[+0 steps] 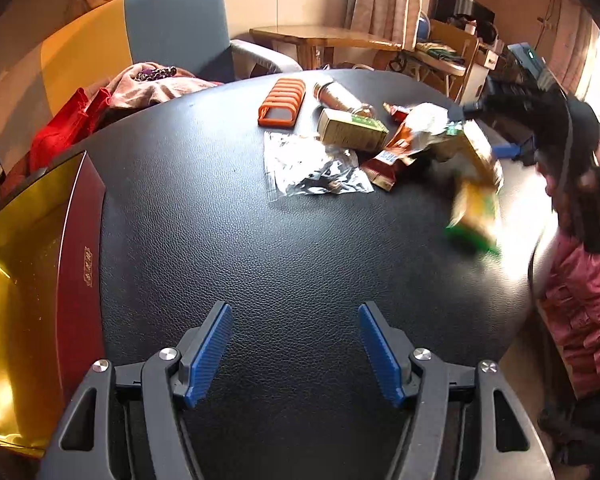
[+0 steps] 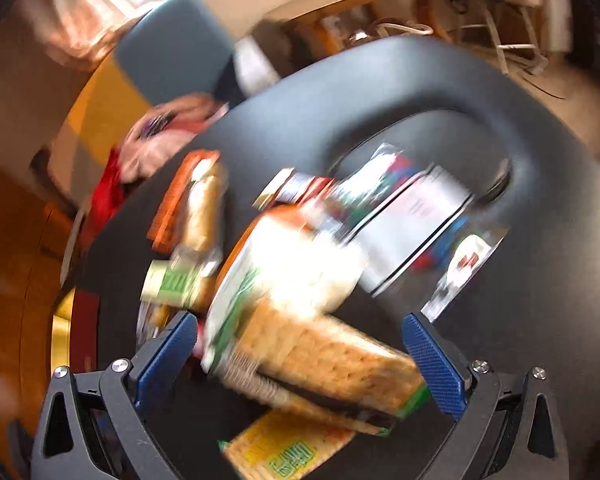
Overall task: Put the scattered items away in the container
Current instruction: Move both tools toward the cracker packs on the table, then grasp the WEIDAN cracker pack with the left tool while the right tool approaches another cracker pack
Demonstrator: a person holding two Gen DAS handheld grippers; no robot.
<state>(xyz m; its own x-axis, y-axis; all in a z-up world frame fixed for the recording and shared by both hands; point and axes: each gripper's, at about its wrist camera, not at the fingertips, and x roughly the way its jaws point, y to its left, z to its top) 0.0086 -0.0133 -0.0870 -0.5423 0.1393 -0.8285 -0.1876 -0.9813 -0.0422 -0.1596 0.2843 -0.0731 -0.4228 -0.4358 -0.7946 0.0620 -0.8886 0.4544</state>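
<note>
A dark red box with a gold-lined interior (image 1: 76, 240), the container, sits at the left edge of the black leather-textured table (image 1: 292, 248), its near wall running along the table's side. The left gripper (image 1: 296, 354) hangs tilted downward above the table's near part, its blue-padded jaws spread wide with nothing between them; the broad stretch of bare tabletop ahead of it lies open as far as the scattered items.

Those items cluster toward the table's far side: an orange ribbed plastic rack (image 1: 281, 102), a clear crinkled plastic bag (image 1: 312, 166), a beige and green carton (image 1: 350, 130) and a red-brown snack wrapper (image 1: 392, 156), all close together and partly overlapping.

At the right, the right gripper (image 1: 482, 130) reaches in from the table's edge, the person's pink quilted sleeve (image 1: 584, 304) behind it. A blurred yellow and green cracker packet (image 1: 476, 208) sits below it. In the right wrist view, that packet (image 2: 320, 356) lies between the wide-set blue pads (image 2: 434, 364); motion blur hides whether they press on it.
</note>
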